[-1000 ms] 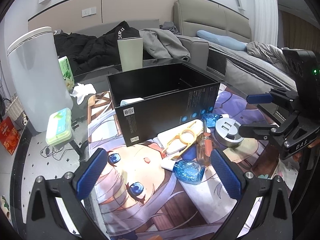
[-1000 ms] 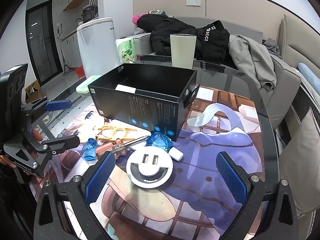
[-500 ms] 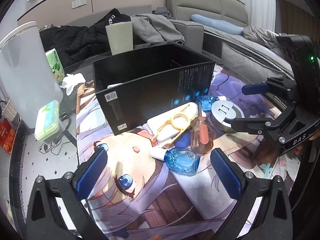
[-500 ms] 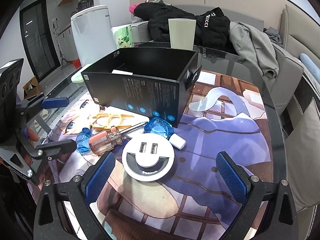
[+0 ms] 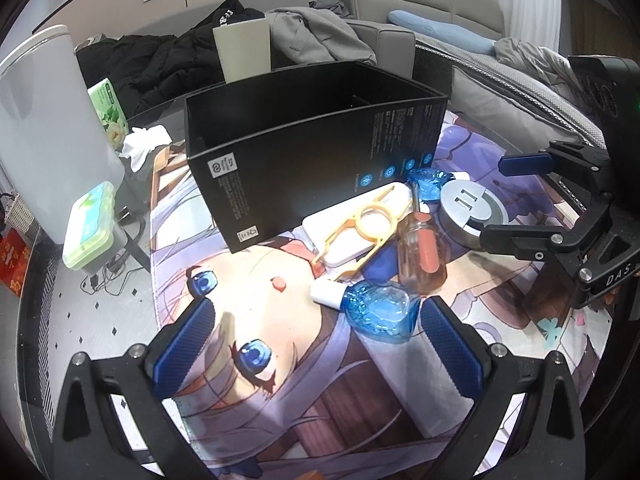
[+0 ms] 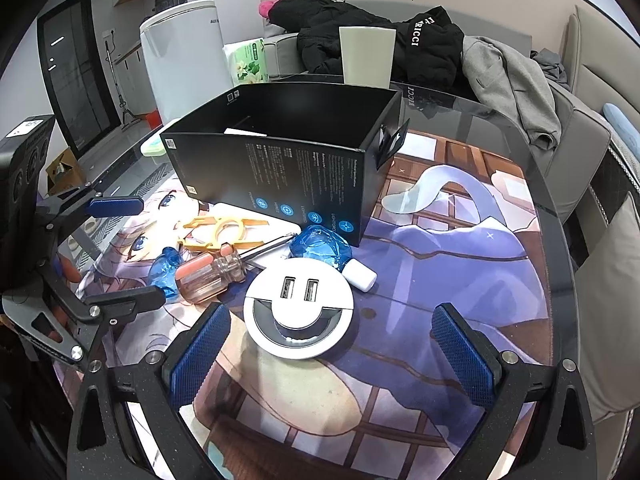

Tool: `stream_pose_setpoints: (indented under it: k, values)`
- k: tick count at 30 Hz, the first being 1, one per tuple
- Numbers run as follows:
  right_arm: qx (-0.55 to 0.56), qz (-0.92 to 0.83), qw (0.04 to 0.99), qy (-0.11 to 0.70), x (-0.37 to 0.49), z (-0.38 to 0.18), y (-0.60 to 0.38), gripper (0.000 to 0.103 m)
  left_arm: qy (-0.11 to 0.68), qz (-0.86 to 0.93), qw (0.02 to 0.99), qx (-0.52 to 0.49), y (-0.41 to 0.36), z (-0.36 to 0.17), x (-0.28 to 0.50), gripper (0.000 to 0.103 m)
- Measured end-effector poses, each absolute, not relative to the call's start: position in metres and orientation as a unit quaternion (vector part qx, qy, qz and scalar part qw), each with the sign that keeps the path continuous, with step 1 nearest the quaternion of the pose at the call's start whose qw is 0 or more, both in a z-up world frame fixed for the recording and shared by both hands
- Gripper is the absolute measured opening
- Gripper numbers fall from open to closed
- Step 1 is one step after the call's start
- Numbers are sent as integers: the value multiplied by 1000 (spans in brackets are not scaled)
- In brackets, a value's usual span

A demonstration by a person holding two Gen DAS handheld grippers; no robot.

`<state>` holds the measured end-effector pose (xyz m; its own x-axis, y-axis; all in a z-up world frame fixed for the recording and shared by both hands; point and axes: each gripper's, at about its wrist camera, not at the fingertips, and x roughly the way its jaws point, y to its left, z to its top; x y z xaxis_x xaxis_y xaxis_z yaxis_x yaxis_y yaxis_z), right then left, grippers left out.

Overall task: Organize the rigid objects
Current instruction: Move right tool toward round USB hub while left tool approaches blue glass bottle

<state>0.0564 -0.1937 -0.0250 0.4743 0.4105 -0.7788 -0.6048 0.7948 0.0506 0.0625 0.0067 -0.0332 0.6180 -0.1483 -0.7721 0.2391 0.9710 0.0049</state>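
An open black box [image 5: 316, 160] [image 6: 288, 168] stands on the printed mat. In front of it lie a round white USB hub [image 6: 299, 308] [image 5: 472, 210], a screwdriver with a clear orange handle [image 6: 212, 274] [image 5: 422, 256], a yellow plastic tool [image 5: 368, 226] [image 6: 224, 232] on a flat white case [image 5: 348, 236], and two blue bottles with white caps [image 5: 376, 312] [image 6: 322, 246]. My left gripper [image 5: 316, 346] is open, just short of the near blue bottle. My right gripper [image 6: 332, 350] is open, just short of the hub.
A beige cup [image 6: 366, 56] stands behind the box. A white bin [image 6: 184, 56], a green tissue pack [image 6: 250, 60] and a green case [image 5: 90, 226] lie to the left. Clothes cover the sofa [image 6: 400, 40]. The round glass table's edge [image 6: 560, 216] curves at right.
Both grippers have moved forward and lower toward the pile of objects in front of the box. Nothing on the mat has moved.
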Motion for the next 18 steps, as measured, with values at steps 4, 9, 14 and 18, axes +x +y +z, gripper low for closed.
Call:
stream_pose_setpoints:
  k: [4, 9, 14, 18]
  values:
    - [-119, 294, 850, 421, 59, -27, -192, 102, 433, -103, 894, 48, 9, -37, 66, 103]
    - [-121, 292, 846, 429, 61, -30, -190, 102, 440, -100, 891, 47, 10, -39, 70, 103]
    - [-124, 292, 842, 435, 61, -34, -187, 102, 448, -96, 888, 42, 11, -42, 73, 103]
    - [-124, 282, 842, 442, 64, -36, -186, 102, 452, -98, 886, 34, 13, -43, 75, 103]
